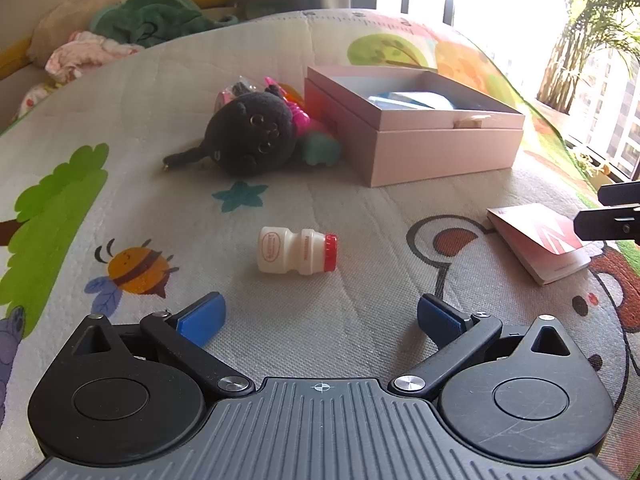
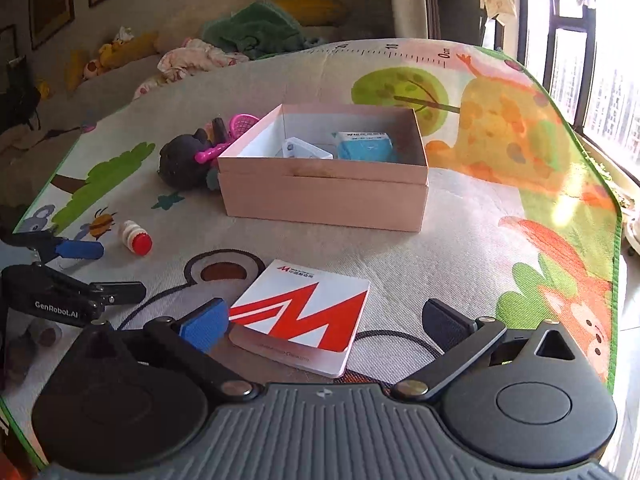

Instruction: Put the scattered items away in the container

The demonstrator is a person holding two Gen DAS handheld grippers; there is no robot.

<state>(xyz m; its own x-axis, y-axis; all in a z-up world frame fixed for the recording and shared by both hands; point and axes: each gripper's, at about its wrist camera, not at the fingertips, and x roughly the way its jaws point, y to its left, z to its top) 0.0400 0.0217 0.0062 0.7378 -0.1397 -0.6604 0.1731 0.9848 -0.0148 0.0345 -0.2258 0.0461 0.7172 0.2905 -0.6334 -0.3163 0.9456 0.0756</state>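
Tidying is only partly done: ahead of my grippers the pink box (image 2: 324,196) already holds a blue packet (image 2: 366,145) and what looks like a white item beside it, though the wall hides part of both. Left out are the small bottle (image 1: 297,251) lying just beyond my left gripper (image 1: 320,318), the red-and-white booklet (image 2: 302,312) between the spread fingers of my right gripper (image 2: 326,320), and the black plush (image 1: 250,136) with pink toys (image 2: 228,136) against the box's far-left side. Both grippers are released, grasping nothing. Everything sits on a cartoon play mat (image 2: 460,248); a bright window lies to my right, with cushions and clothes beyond.
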